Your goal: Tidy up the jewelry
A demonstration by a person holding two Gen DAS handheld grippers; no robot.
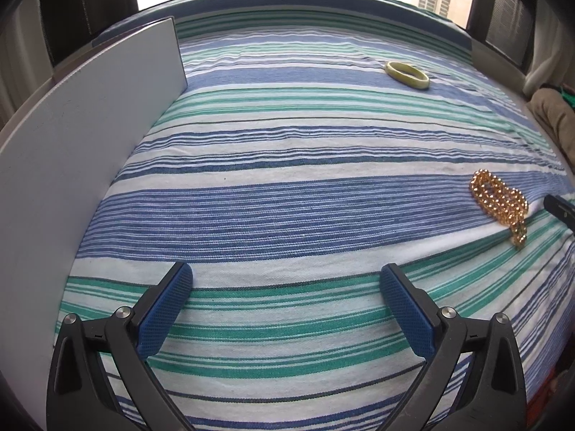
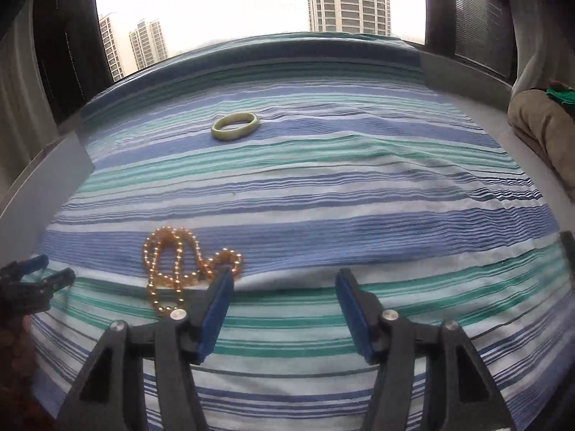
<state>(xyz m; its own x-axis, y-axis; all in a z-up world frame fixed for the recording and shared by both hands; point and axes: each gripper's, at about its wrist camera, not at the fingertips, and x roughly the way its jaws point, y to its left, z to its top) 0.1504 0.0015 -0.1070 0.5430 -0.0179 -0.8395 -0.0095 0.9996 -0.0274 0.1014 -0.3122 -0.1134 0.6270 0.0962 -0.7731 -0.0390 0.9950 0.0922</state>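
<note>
A gold bead necklace (image 1: 500, 204) lies in a loose heap on the striped cloth (image 1: 287, 165), far right in the left wrist view. In the right wrist view the necklace (image 2: 179, 269) lies just left of and beyond my left fingertip. A pale green bangle (image 1: 407, 74) lies flat farther back; it also shows in the right wrist view (image 2: 235, 125). My left gripper (image 1: 285, 280) is open and empty over the cloth. My right gripper (image 2: 284, 283) is open and empty, beside the necklace. The left gripper's tips (image 2: 39, 276) show at the left edge of the right wrist view.
A white panel (image 1: 82, 151) stands upright along the left side of the cloth. A tan cushion (image 2: 542, 129) lies at the right edge. A window with tower blocks lies behind the surface's far edge.
</note>
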